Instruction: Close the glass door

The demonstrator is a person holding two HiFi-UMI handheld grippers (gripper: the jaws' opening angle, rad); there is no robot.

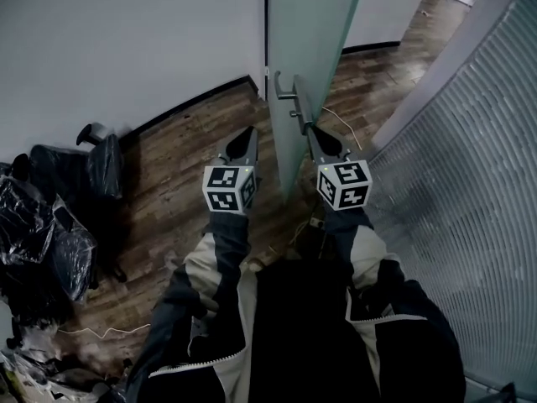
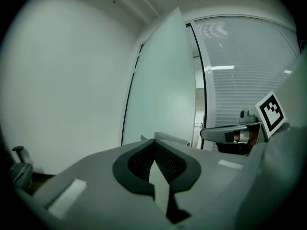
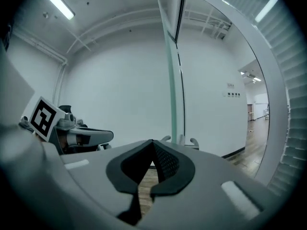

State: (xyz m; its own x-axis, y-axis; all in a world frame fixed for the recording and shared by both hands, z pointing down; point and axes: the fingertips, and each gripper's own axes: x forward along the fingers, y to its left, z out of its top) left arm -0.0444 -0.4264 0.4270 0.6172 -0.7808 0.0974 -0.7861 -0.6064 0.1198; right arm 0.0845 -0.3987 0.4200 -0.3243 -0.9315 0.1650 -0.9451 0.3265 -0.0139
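The door (image 1: 312, 32) stands open, its thin edge turned toward the person, so it runs up the middle of the head view between the two grippers; a white wall (image 1: 126, 40) lies to its left and a ribbed, blind-like panel (image 1: 470, 183) to its right. A metal handle (image 1: 285, 89) juts from the door's left face, with a matching lever on the right face just below it.

The left gripper (image 1: 249, 134) is held on the left side of the door, near its edge and below the handle; in its own view the jaws are pressed together at the tips with nothing between them, and the frosted pane fills the space ahead, the handle showing just past the tips. The right gripper (image 1: 314, 134) is on the other side of the door, its tip close by the right-hand lever; whether it touches the lever cannot be told. Its jaws are likewise clenched and empty; in its own view the door appears edge-on straight ahead, the two levers peeping over the jaw tips.

Each gripper's marker cube sits at its rear, above a dark and cream sleeve (image 1: 220, 259). The floor (image 1: 185, 166) is dark wood planking; black bags (image 1: 42, 233) are heaped at the left beside a black chair (image 1: 101, 162), and a pale cable (image 1: 344, 128) trails on the floor beyond the door.
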